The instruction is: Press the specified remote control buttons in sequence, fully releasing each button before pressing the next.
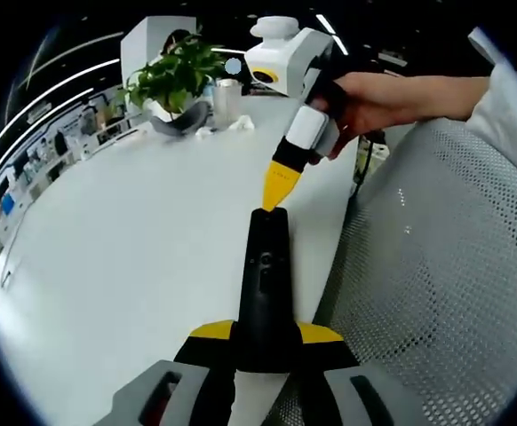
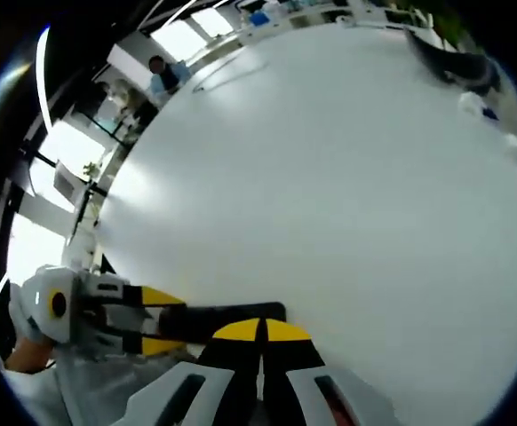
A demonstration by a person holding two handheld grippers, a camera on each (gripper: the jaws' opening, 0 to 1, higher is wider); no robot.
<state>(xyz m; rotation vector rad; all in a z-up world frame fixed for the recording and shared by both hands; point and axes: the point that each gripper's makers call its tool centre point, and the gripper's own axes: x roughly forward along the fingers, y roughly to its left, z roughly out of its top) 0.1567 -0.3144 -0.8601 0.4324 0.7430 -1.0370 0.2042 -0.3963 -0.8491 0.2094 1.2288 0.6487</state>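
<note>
**Remote held at the surface edge, right tip on its top end**

The white surface (image 1: 134,240) spreads wide across both views, with a grey perforated chair back (image 1: 436,293) beside it in the left gripper view. At the far end stands a potted plant (image 1: 174,80) in a grey bowl, a metal cup (image 1: 227,99) and crumpled white tissue (image 1: 236,126) just beside it. The black remote (image 1: 266,293) juts forward over the surface edge, and the left gripper (image 1: 266,342) has its fingers clamped on the remote's near end. The right gripper (image 1: 278,188), held by a hand (image 1: 374,102), has its yellow fingers together, their tip touching the remote's far end. In the right gripper view the remote (image 2: 232,321) lies crosswise just beyond the closed yellow tips (image 2: 260,330).
</note>
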